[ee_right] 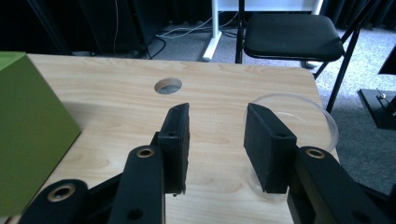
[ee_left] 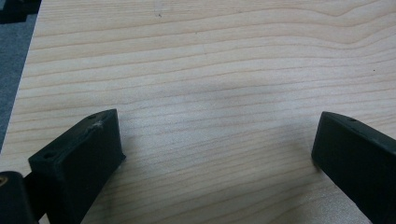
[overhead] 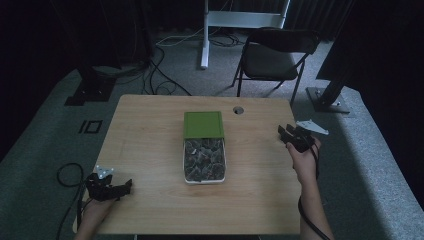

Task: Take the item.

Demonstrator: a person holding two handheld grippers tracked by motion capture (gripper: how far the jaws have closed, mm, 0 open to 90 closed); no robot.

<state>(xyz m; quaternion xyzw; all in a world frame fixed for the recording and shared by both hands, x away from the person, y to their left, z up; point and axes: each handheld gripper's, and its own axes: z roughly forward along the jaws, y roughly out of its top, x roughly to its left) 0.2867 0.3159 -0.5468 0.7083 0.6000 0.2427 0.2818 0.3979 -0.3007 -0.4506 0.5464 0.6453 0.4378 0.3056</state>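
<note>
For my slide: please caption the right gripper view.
Open tongs above the wooden table, beside a clear dish.

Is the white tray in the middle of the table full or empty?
Full. The high view shows the white tray packed with small dark pieces, and the green lid covers only its far end.

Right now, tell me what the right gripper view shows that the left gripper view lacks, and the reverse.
Right gripper view: the green lid, a round cable hole, a clear round dish by the table's edge, a black folding chair, and the right hand-held gripper, jaws apart around nothing.
Left gripper view: the left hand-held gripper, jaws wide over bare wood.
Both: the wooden table and grey carpet.
</note>
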